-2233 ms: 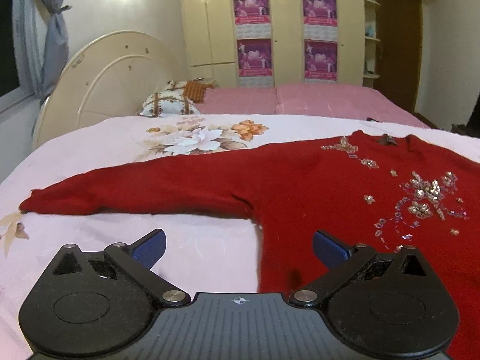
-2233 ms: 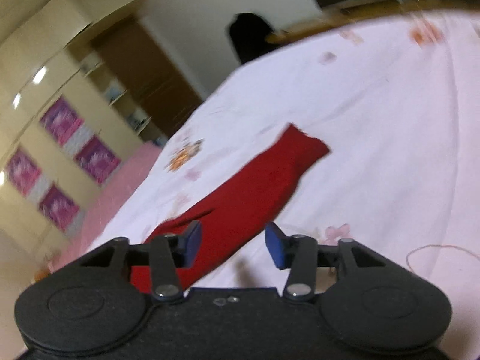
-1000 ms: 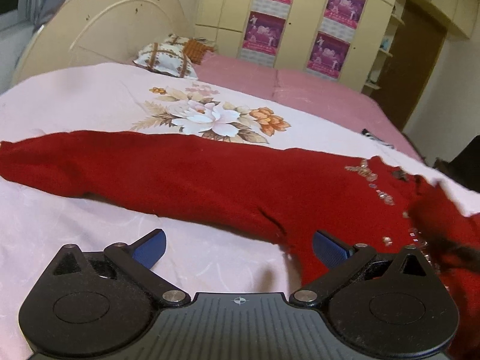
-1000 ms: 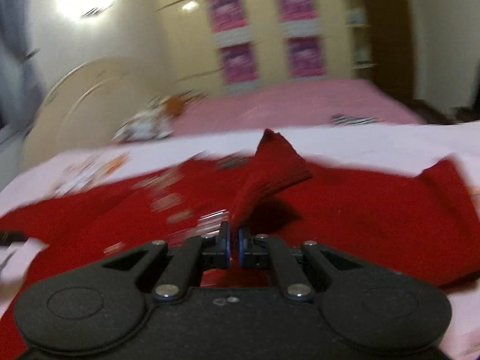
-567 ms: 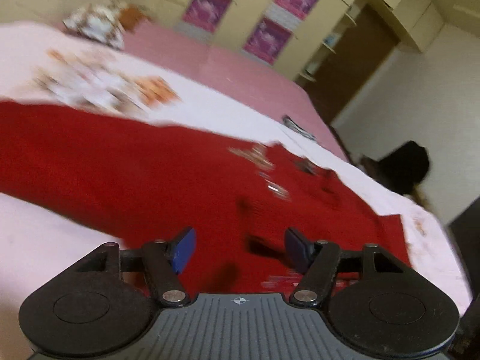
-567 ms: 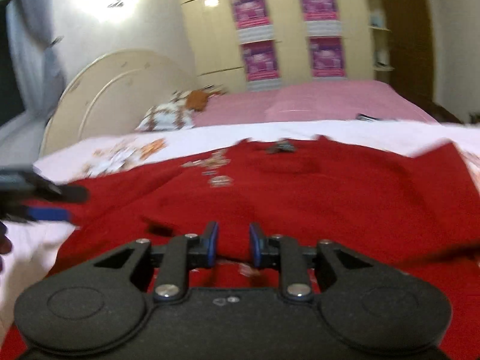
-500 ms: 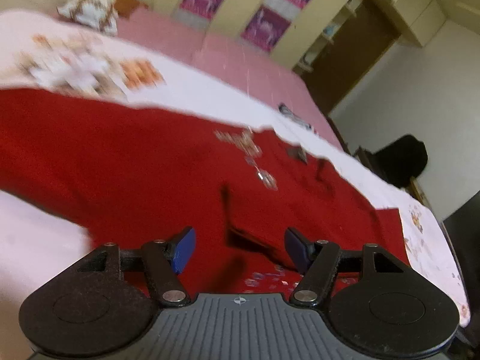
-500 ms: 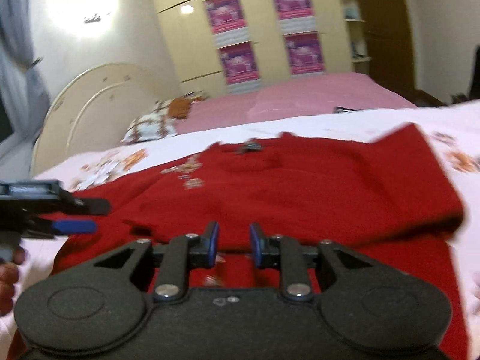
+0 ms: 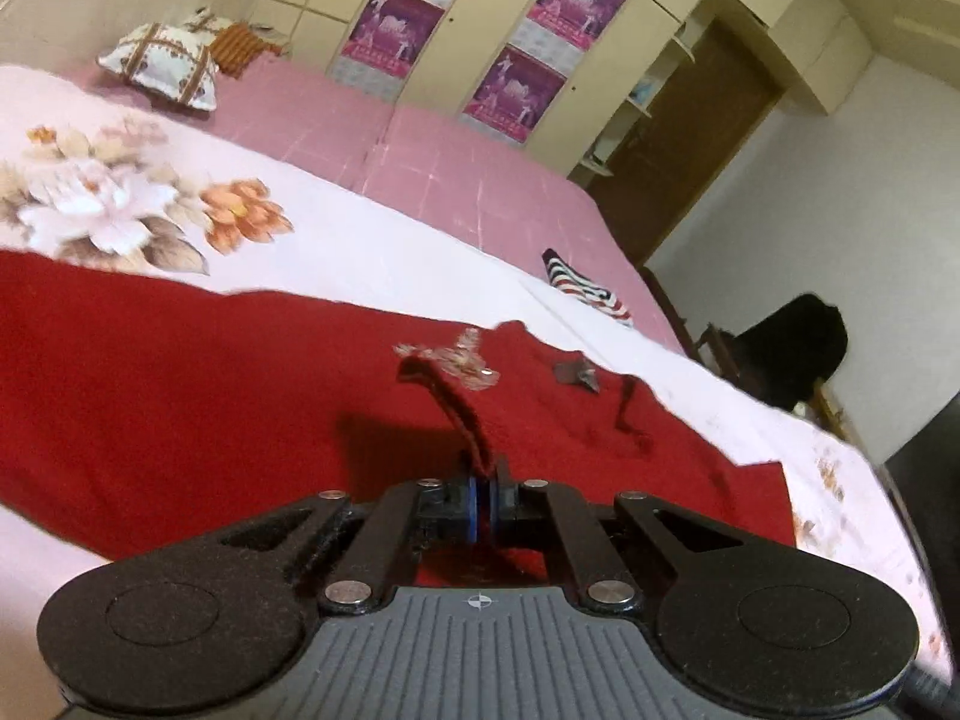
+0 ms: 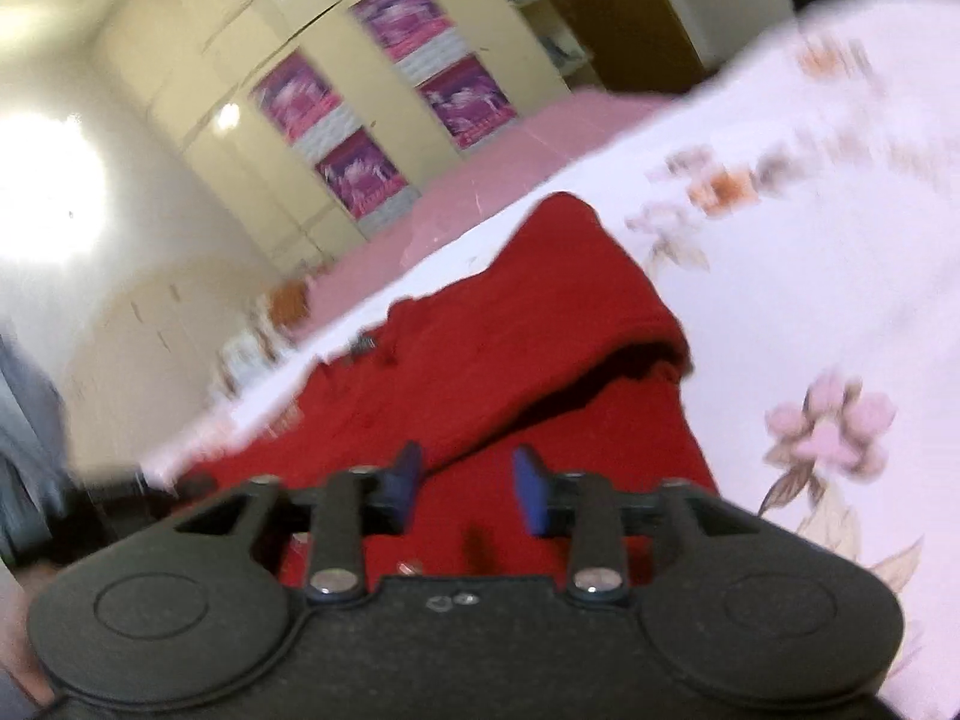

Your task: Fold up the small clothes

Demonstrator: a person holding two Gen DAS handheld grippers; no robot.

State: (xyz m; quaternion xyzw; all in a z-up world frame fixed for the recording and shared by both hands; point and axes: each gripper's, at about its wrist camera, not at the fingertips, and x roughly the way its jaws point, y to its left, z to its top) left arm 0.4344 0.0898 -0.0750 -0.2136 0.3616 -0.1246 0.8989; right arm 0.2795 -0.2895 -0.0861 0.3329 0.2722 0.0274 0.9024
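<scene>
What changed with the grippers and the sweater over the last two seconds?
The right gripper carried a sleeve across the red sweater, then opened and let go. The left gripper, open before, has shut on a fold of it. The sweater stays on the floral bedsheet.

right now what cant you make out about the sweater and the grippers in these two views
- Left wrist view: the red sweater runs past the left edge, so its far sleeve end is cut off.
- Left wrist view: the left gripper covers the fabric it pinches; how much it holds is hidden.
- Right wrist view: motion blur smears the sequins and the neckline.
- Right wrist view: the open right gripper and its body hide the hem below.
</scene>
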